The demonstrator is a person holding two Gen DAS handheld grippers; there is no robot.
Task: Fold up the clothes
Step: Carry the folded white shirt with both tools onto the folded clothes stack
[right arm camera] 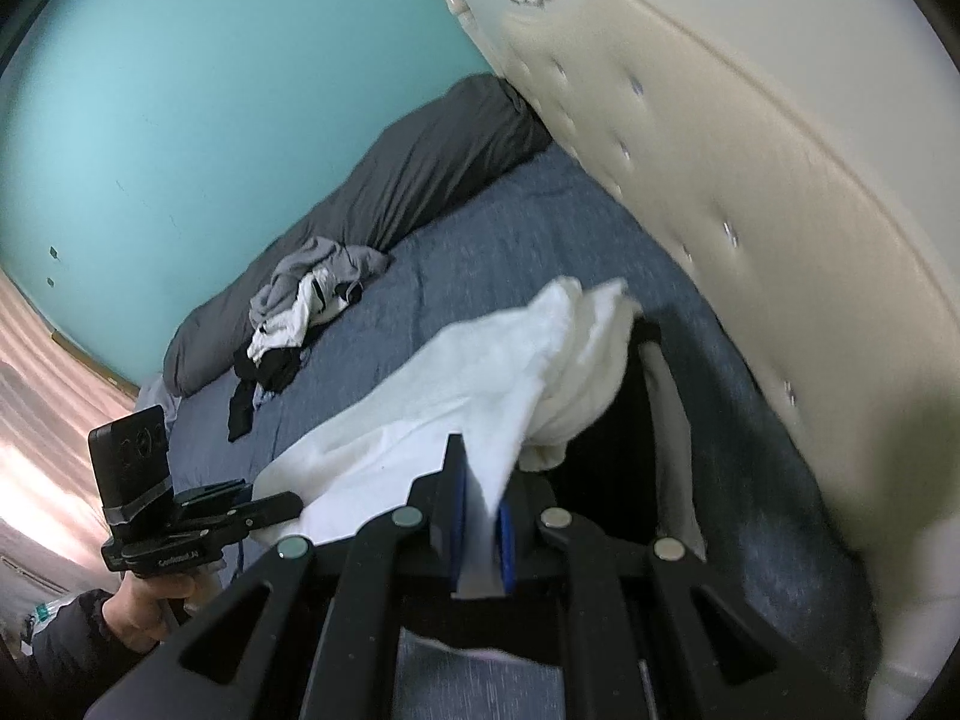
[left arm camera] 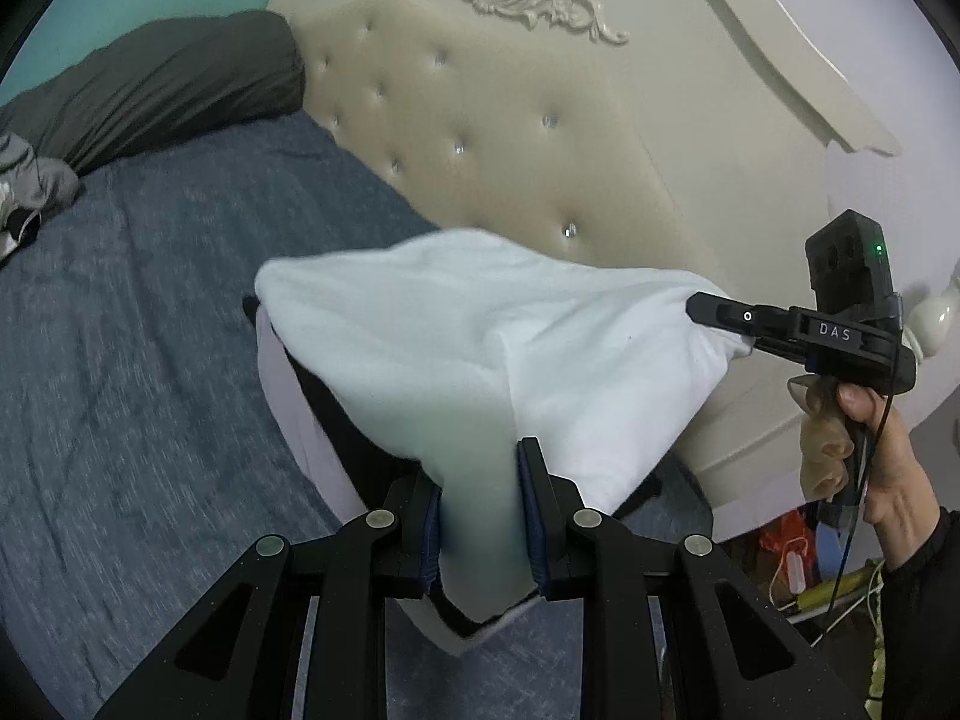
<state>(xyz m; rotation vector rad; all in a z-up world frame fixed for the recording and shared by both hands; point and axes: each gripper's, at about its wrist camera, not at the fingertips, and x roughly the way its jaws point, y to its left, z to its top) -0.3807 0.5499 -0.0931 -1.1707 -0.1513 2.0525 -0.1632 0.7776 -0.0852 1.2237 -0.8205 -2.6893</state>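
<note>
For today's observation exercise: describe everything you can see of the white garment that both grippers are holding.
The white garment is soft, plain knit-looking cloth, bunched and partly folded, held up over the blue bedspread near the tufted headboard. The left gripper pinches a thick fold between its blue-padded fingers; the right gripper clamps a thinner edge. The cloth sags between them and drapes over dark and pale clothing beneath.

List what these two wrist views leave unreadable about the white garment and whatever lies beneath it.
- Folded white cotton garment: its type; both views show only bunched folds, blurred by motion.
- Dark and pale items under it: mostly covered by the garment in both views.
- Crumpled grey, white and black clothes pile: cut by the frame edge in the left view, too small in the right.
</note>
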